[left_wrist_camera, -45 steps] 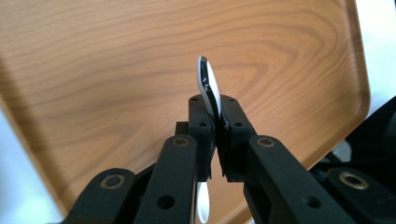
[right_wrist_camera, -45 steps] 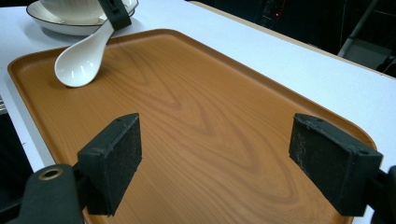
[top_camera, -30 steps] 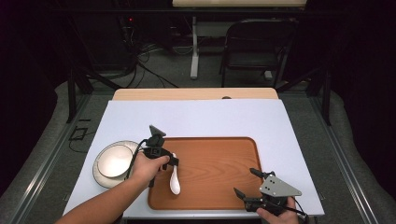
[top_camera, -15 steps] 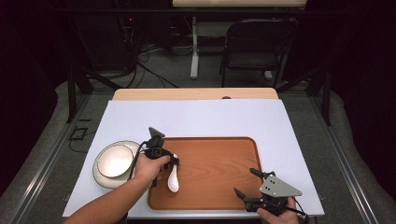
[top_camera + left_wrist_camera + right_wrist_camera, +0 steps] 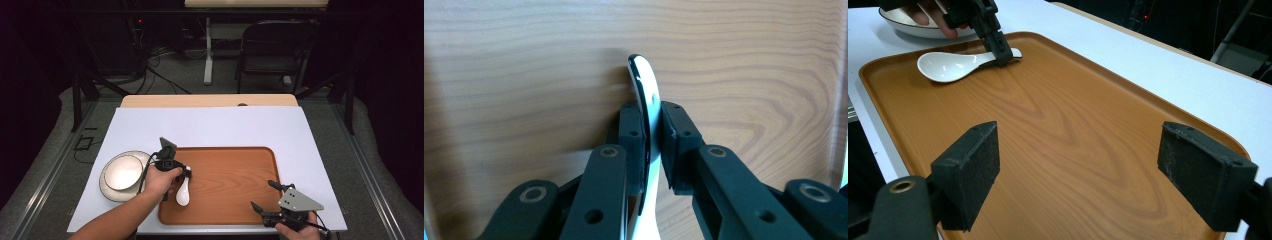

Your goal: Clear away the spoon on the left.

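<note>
Jaws of the left gripper (image 5: pixel 651 131) have just been opening, and the handle of a white spoon (image 5: pixel 183 192) is still seen between the pads; a thin gap shows on one side, so the grip is judged loosened rather than clamped. On the white table, near its left edge, a bowl (image 5: pixel 123 172) is set on a plate (image 5: pixel 109 190). Just right of it, the spoon is laid on a wooden tray (image 5: pixel 235 180), close to the tray's left edge. Its long axis runs roughly front to back: the scoop is pointed toward the tray's near edge, the curved handle tip toward the far edge.

Glazed ceramic is suggested by the gloss, so the spoon is judged stiff, light, slippery and liable to chip if dropped. Best hold is judged to be the narrow handle, across its width, as now.

At the tray's near right corner, the right gripper (image 5: pixel 265 196) is held with jaws spread wide and nothing between them.
</note>
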### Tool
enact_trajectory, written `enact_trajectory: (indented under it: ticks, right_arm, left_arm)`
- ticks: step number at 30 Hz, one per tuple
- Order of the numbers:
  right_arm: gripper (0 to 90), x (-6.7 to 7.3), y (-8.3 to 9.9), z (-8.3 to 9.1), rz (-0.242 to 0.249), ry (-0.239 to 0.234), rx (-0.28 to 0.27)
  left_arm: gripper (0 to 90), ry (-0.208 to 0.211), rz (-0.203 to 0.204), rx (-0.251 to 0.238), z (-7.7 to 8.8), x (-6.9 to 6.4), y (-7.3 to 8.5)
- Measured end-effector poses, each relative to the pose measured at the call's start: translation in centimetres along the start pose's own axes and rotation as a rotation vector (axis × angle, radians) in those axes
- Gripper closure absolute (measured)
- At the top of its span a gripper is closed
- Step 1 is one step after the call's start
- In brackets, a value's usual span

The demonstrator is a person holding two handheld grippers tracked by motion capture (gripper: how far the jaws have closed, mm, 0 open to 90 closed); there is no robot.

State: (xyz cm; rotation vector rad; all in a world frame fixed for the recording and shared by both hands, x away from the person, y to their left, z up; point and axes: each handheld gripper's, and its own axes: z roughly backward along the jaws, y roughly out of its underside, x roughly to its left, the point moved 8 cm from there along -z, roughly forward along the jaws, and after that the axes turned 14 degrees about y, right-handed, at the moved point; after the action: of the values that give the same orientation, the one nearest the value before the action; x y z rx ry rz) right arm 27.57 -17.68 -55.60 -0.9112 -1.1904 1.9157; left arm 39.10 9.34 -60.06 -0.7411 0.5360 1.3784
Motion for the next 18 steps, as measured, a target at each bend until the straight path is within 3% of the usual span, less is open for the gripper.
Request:
enact_trajectory:
  ticks: [8,18]
  right_arm:
    - [16.7,-0.03,-0.04,0.13,-0.003,0.002,-0.003]
    - [16.8,-0.01,-0.05,0.07,0.0,0.002,-0.003]
  left_arm:
    - [74.0,-0.024,-0.011,-0.008,0.22,0.01,0.0]
    - [57.8,-0.05,-0.029,-0.024,0.78,0.06,0.12]
